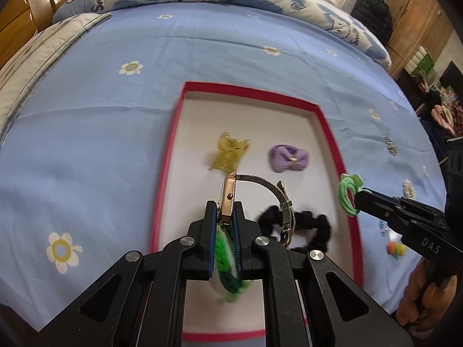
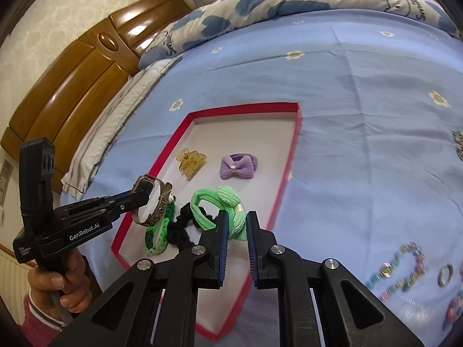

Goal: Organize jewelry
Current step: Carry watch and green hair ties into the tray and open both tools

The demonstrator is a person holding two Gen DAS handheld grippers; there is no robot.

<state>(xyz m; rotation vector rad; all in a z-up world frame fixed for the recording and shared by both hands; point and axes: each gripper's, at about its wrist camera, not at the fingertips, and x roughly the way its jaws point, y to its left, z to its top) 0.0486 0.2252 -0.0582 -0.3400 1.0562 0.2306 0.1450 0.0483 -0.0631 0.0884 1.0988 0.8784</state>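
Gold-cased, the watch (image 1: 228,196) sits clamped in the left gripper (image 1: 226,217), jaws nearly together, above the red-rimmed tray (image 1: 330,133) on the bed. The right gripper (image 2: 235,225) pinches a light green hair tie (image 2: 222,206), jaws narrowly apart. Only the right wrist view shows the beaded bracelet (image 2: 402,269) and ring (image 2: 445,274) on the blue sheet (image 2: 361,115).

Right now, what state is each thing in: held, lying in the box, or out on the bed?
Watch: held in the left gripper, jaws shut, over the box.
Green hair tie: held in the right gripper.
Yellow claw clip: lying in the red-rimmed box.
Purple bow: in the box.
Black scrunchie: in the box.
Beaded bracelet: out on the bed.
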